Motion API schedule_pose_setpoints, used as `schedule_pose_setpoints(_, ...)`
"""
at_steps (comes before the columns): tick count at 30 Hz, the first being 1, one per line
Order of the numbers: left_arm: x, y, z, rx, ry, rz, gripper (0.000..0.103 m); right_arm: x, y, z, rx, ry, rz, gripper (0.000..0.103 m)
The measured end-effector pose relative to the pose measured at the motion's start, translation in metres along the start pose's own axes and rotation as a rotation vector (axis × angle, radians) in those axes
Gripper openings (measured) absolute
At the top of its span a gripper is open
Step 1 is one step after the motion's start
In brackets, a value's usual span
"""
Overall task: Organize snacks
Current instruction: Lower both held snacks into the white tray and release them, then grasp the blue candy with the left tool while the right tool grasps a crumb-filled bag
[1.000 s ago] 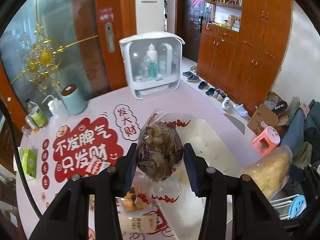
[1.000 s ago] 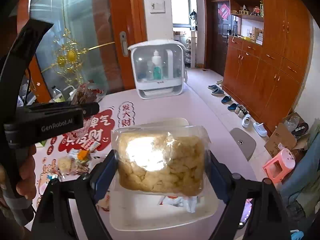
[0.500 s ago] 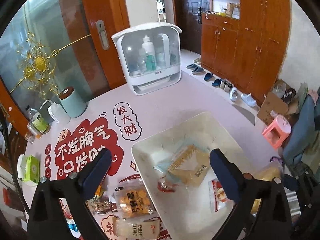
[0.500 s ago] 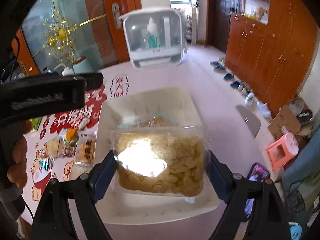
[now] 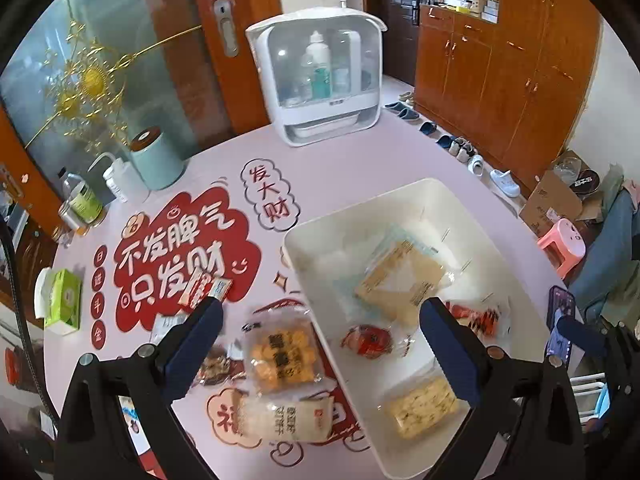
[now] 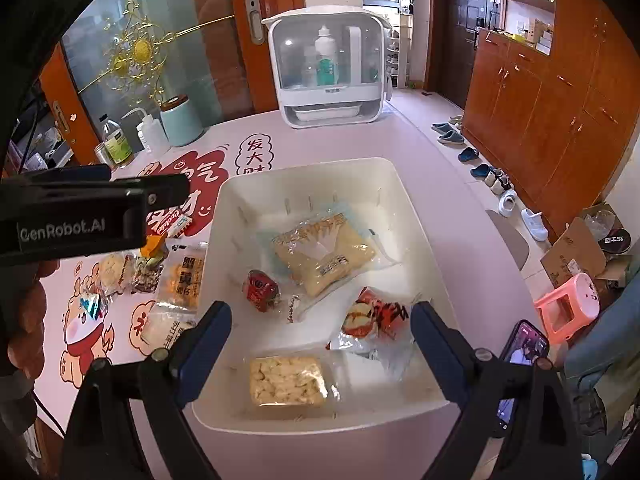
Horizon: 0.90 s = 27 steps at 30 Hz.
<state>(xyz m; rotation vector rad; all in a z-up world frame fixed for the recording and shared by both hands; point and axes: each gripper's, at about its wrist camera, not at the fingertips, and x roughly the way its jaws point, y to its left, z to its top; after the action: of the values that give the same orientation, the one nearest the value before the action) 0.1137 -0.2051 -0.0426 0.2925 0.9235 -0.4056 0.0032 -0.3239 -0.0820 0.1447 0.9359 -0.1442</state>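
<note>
A white bin [image 6: 304, 176] [image 5: 360, 208] sits on the pink table and holds several snack packs: a large pale pack [image 6: 324, 254] [image 5: 400, 276], a small red one [image 6: 261, 290] [image 5: 368, 338], a red-white bag [image 6: 376, 316] and a clear tray of yellow snacks [image 6: 286, 380] [image 5: 422, 406]. More packs lie left of the bin, among them an orange cracker pack [image 5: 280, 354] [image 6: 183, 280] and a white pack [image 5: 290, 416]. My left gripper [image 5: 320, 328] is open and empty above them. My right gripper [image 6: 322, 328] is open and empty over the bin's near end.
A white cabinet with bottles [image 5: 320, 76] stands at the table's far edge. A teal canister [image 5: 154, 158], squeeze bottle [image 5: 120, 180] and jar [image 5: 80, 204] stand far left, a green tissue box [image 5: 62, 296] at the left edge. A phone [image 6: 522, 352] lies right of the bin.
Both grippers have opened. The left one let go of its dark snack bag; the right one dropped the yellow snack tray into the bin's near end.
</note>
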Motion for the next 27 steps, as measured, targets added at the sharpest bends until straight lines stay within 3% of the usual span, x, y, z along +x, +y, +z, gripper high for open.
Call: schedule_pose_setpoints(27, -0.038, 0.1, -0.099, -0.127, 0.074, 0.063, 0.098, -0.007, 0.075, -0.026, -0.088, 0.06, 0.022, 0.092)
